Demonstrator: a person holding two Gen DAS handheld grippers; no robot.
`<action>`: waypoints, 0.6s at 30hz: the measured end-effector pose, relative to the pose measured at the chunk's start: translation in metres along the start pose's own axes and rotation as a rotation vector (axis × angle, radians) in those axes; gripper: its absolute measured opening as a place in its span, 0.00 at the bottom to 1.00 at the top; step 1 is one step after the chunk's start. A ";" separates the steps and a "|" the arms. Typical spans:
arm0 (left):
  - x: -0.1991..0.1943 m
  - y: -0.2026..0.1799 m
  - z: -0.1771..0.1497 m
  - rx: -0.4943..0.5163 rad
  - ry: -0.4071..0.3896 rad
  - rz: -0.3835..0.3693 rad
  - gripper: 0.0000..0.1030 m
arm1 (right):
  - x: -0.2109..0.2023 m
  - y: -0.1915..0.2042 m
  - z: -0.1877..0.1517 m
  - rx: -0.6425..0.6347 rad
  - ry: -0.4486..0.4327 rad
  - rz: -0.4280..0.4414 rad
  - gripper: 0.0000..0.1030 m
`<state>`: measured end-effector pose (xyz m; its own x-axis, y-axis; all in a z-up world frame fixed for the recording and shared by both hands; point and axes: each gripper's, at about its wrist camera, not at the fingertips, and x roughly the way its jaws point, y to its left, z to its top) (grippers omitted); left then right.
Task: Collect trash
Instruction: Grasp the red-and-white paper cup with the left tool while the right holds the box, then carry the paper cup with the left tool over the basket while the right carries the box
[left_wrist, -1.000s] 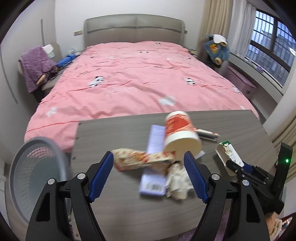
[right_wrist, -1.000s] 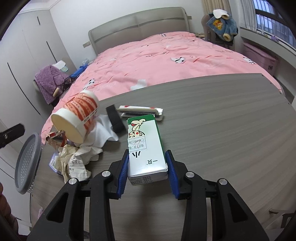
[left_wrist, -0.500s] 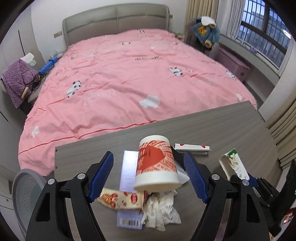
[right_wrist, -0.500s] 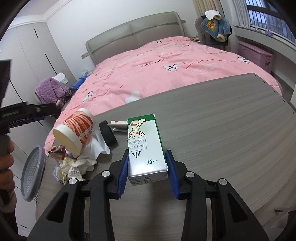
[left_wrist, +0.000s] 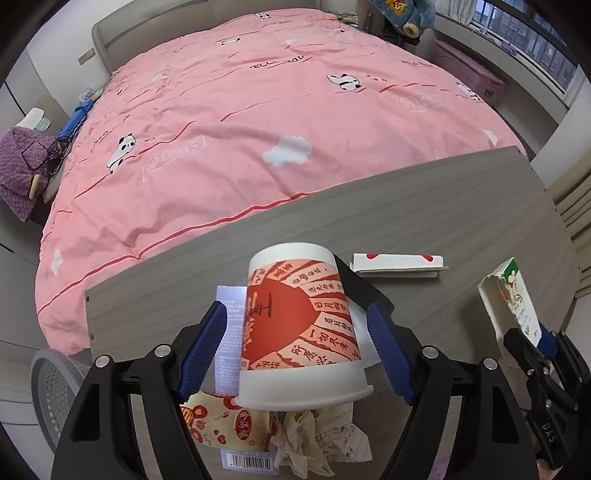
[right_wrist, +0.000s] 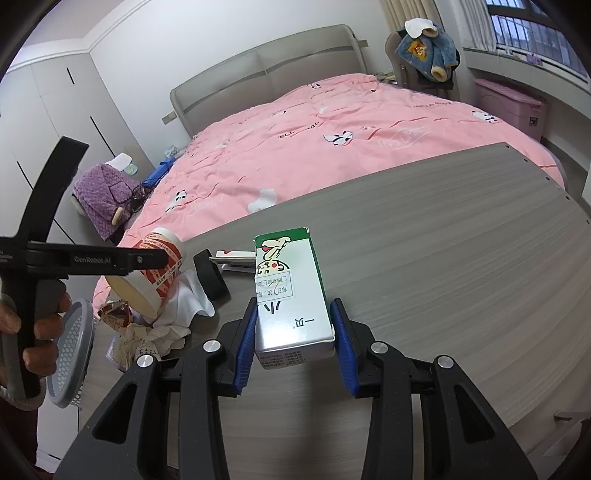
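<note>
On the grey table (right_wrist: 461, 236) by the pink bed, the left gripper (left_wrist: 295, 350) straddles a light, crushable paper cup (left_wrist: 299, 332) at lower centre, best pinched mid-wall, jaws apart, while the right gripper (right_wrist: 295, 332) clamps the stiff milk carton (right_wrist: 291, 291).

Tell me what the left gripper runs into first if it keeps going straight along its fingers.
The red and white paper cup. It sits between the open jaws of the left gripper, tilted on the trash pile, rim toward the camera. The pads seem not to touch it yet, though depth is hard to judge; the table lies beyond.
</note>
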<state>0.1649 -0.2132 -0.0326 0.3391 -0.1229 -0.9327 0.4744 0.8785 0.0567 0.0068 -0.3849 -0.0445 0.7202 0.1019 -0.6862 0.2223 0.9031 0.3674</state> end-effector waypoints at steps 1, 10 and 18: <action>0.002 -0.001 -0.001 -0.001 0.006 -0.001 0.72 | 0.000 0.000 0.000 0.001 -0.001 0.001 0.37; 0.001 0.001 -0.010 -0.031 -0.020 -0.050 0.59 | -0.006 0.004 -0.001 0.000 -0.011 0.003 0.37; -0.043 0.010 -0.025 -0.054 -0.155 -0.036 0.59 | -0.014 0.016 0.002 -0.041 -0.022 -0.013 0.37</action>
<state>0.1350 -0.1880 -0.0009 0.4459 -0.2212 -0.8673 0.4453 0.8954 0.0006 0.0018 -0.3723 -0.0276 0.7316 0.0816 -0.6768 0.2050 0.9205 0.3326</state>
